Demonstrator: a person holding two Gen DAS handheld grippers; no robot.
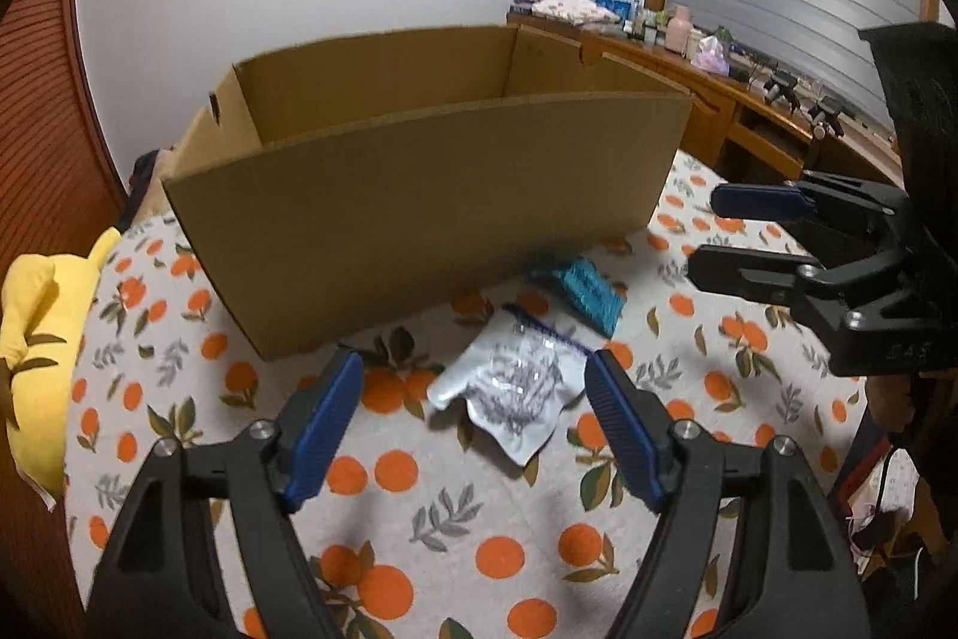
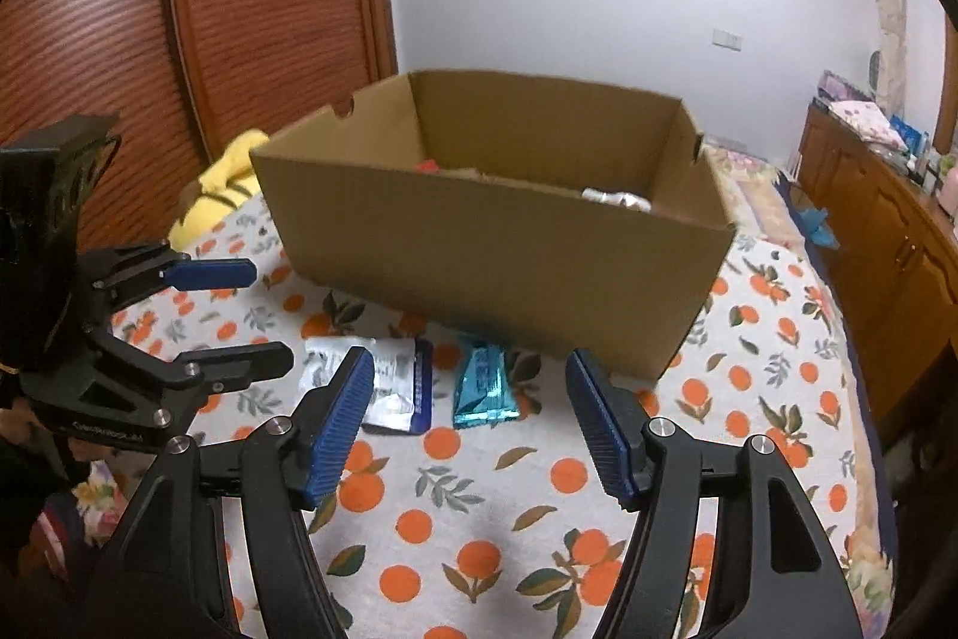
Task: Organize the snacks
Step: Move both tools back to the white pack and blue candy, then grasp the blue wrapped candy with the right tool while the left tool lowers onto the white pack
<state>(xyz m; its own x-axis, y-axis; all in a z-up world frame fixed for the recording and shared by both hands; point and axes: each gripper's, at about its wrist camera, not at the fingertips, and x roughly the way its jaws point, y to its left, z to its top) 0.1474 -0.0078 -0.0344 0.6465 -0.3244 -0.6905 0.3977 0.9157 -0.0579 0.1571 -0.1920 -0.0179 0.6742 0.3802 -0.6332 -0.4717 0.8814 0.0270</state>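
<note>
A white packet (image 1: 515,393) and a teal packet (image 2: 484,387) lie flat on the orange-print bed cover (image 1: 419,507), just in front of the cardboard box (image 2: 497,244). Both look light, thin, crinkly and probably slippery, so pinching an edge or across the middle seems best. The left tool (image 1: 476,420) and right tool (image 2: 470,417) are spread open and empty.

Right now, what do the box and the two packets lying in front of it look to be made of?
Box: brown corrugated cardboard, matte, with raw cut edges. White packet: probably plastic or foil film, glossy and crinkled, with a blue strip along one end. Teal packet: metallic-looking foil wrapper, shiny, with crimped ends. The contents of both packets are hidden.
</note>
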